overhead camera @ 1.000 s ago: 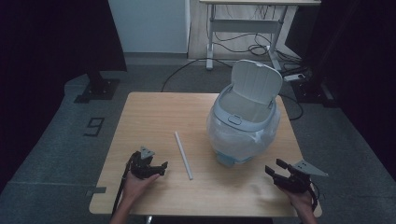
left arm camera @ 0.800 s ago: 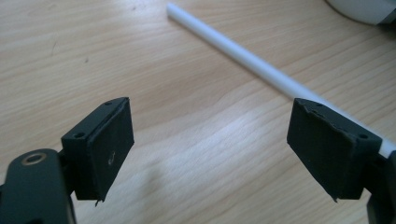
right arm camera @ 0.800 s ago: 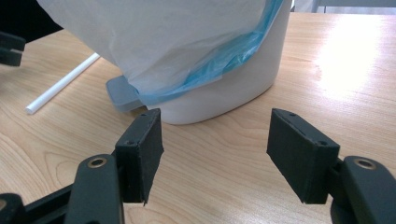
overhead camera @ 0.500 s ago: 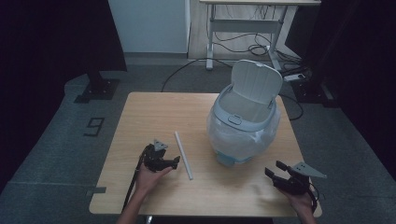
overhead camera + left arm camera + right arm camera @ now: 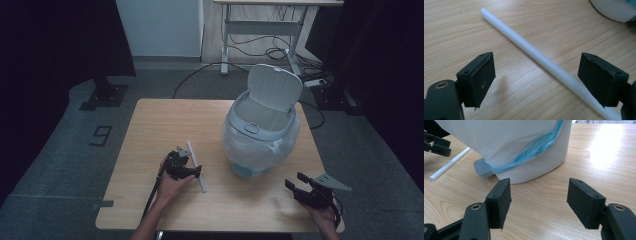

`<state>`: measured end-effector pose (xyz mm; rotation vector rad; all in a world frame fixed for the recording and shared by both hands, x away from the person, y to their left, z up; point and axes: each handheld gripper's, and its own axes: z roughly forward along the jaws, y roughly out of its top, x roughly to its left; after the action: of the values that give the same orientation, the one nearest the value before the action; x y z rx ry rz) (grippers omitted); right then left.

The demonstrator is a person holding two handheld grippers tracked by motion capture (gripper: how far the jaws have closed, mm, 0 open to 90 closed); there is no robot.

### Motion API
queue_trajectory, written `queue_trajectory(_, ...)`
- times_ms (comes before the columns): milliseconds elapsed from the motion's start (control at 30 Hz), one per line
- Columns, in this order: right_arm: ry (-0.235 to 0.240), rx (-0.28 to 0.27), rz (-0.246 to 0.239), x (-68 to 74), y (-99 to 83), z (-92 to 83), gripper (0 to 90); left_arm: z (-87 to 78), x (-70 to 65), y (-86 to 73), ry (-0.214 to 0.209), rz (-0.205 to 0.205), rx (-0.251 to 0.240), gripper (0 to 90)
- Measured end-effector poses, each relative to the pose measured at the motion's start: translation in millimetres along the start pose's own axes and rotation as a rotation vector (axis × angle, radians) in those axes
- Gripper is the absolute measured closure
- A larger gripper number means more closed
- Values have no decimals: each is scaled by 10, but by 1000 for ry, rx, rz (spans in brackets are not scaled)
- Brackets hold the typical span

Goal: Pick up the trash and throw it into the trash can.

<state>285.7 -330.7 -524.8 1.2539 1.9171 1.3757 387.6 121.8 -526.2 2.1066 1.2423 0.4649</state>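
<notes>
Since the earlier high view pictures the left tool has slid from the lower left of the tabletop toward the centre of the frame, and it now sits right up against the white rod; the right tool has kept its place in the lower right corner.

In the high view the rod lies flat on the wood just left of the lined bin, its long axis running from upper left to lower right, tilted only a little off the frame's vertical. The left tool's tips reach its lower half from the left side. In the left gripper view the rod runs diagonally from the upper left corner down to the lower right edge, passing between the two black jaws. The jaws stand wide, no pad touches the rod, and its lower end slips close under the right-hand pad, while the left-hand pad is well clear.

So the rod sits off-centre in the opening and crosses it at a slant. A clean pinch probably calls for a small shift and twist so the pads face its sides squarely.

The right tool is also spread wide and empty, facing the bin's base with the rod's end far off at the left of its view. The left hand is plainly the nearer one.
</notes>
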Motion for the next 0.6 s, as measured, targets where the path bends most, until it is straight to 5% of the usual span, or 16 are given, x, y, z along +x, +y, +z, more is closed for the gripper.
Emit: queue_trajectory(600,-28,-7,9,-21,0,-24,351,149,12,-39,7,-16,53,191)
